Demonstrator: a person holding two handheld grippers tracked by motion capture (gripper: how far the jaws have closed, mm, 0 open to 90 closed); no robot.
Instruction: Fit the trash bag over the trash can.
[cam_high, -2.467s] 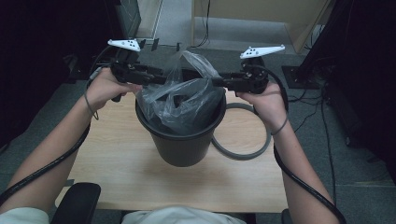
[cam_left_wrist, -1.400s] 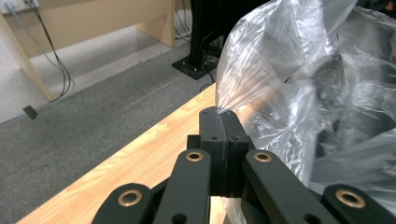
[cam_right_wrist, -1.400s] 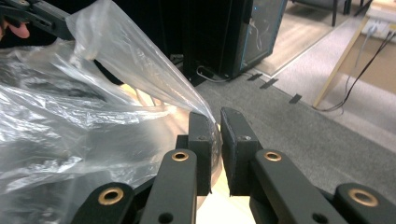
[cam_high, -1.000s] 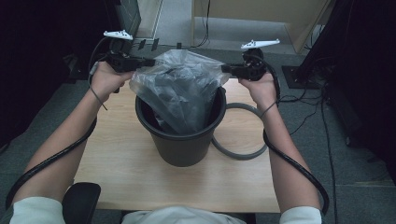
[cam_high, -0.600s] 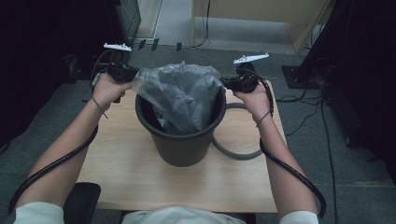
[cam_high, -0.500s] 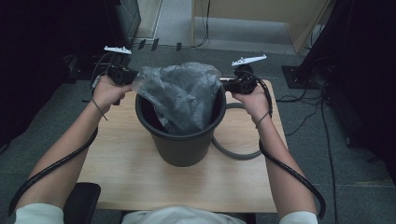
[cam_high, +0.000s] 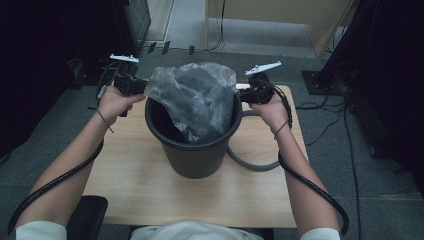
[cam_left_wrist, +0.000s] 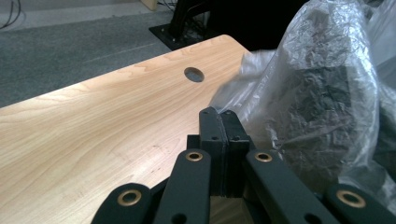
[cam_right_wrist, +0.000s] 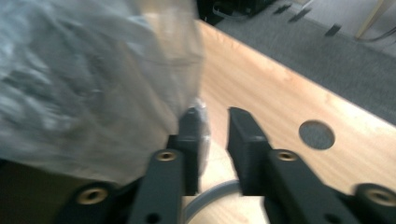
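A black bin (cam_high: 192, 155) stands in the middle of the wooden table (cam_high: 150, 195). A clear crumpled plastic bag (cam_high: 195, 95) bulges out of its mouth, with the lower part inside. My left gripper (cam_high: 142, 86) is at the bag's left edge, beside the rim. Its jaws (cam_left_wrist: 219, 114) are pressed together, and the bag film (cam_left_wrist: 317, 93) runs off from their tips. My right gripper (cam_high: 239, 90) is at the bag's right edge. Its jaws (cam_right_wrist: 217, 116) have just been opening. Bare table shows through the gap, and the film (cam_right_wrist: 93, 79) only clings to the left jaw.
A grey ring (cam_high: 250, 165) lies on the table right of the bin, partly behind it. The tabletop has a round cable hole (cam_right_wrist: 316, 134) near its far edge. Dark equipment and cables stand on the grey carpet beyond the table. A chair back (cam_high: 85, 215) sits near the front left.
Both hands have come down with the bag, which now sits lower in the bin. The right gripper's jaws have parted from the film. The left gripper stays shut.
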